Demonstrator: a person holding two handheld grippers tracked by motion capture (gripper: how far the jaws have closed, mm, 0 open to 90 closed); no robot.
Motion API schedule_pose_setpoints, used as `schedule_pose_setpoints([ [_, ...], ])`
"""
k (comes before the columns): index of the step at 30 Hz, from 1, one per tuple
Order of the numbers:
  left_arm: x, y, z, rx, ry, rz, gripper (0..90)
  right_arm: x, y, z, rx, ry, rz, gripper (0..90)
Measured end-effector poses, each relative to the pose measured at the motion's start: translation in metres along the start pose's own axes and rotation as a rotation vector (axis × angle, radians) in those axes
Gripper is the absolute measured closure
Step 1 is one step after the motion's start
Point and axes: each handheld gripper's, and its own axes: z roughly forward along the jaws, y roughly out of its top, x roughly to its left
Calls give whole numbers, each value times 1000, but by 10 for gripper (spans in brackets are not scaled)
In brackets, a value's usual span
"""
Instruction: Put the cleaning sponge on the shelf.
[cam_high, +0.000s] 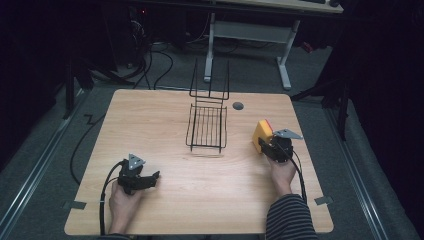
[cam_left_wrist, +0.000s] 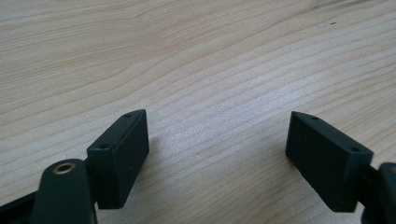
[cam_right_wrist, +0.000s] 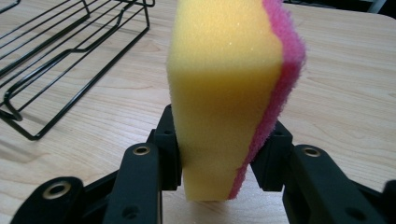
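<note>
A yellow sponge (cam_right_wrist: 224, 88) with a pink scouring side stands on edge between the jaws of my right gripper (cam_right_wrist: 219, 154), which is shut on it; both pads press into its lower part. In the high view the sponge (cam_high: 261, 134) shows at the table's right, just ahead of the right gripper (cam_high: 270, 146). A black wire rack (cam_high: 207, 127) lies flat at the table's middle, a short way left of the sponge, and its wires (cam_right_wrist: 60, 60) cross the upper left of the right gripper view. My left gripper (cam_high: 150, 179) rests near the front left, open, with bare wood between its jaws (cam_left_wrist: 217, 154).
The wooden table (cam_high: 165, 115) has a dark round cable hole (cam_high: 238, 105) behind the rack. Beyond the far edge stand a white desk frame (cam_high: 250, 35) and floor cables. Each gripper trails a black cable toward the table's front edge.
</note>
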Motion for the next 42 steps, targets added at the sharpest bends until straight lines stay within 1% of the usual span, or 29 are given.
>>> schedule_pose_setpoints([
  [8, 0, 0, 0, 0, 0, 0, 221, 3, 2, -6, -13, 39, -4, 610],
  [11, 0, 0, 0, 0, -1, 0, 222, 5, 3, -8, -16, 52, 12, 610],
  [12, 0, 0, 0, 0, 0, 0, 222, 5, 4, -9, -19, 55, 3, 610],
  [15, 0, 0, 0, 0, -1, 0, 222, 7, 5, -11, -20, 62, -3, 610],
  [22, 0, 0, 0, 0, 0, 0, 222, 10, 8, -20, -40, 79, -5, 610],
  [25, 0, 0, 0, 0, 0, 0, 221, 12, 10, -24, -39, 87, -9, 610],
  [27, 0, 0, 0, 0, 0, 0, 222, 12, 11, -24, -43, 90, -18, 610],
  [29, 0, 0, 0, 0, 0, 0, 221, 13, 12, -25, -43, 94, -7, 610],
  [31, 0, 0, 0, 0, 0, 0, 222, 14, 13, -26, -46, 99, -14, 610],
  [38, 0, 0, 0, 0, 0, 1, 220, 22, 20, -32, -60, 121, -36, 610],
  [39, 0, 0, 0, 0, 0, 1, 219, 24, 22, -34, -72, 133, -36, 610],
  [42, 0, 0, 0, 0, 0, 1, 220, 26, 23, -35, -76, 140, -36, 610],
])
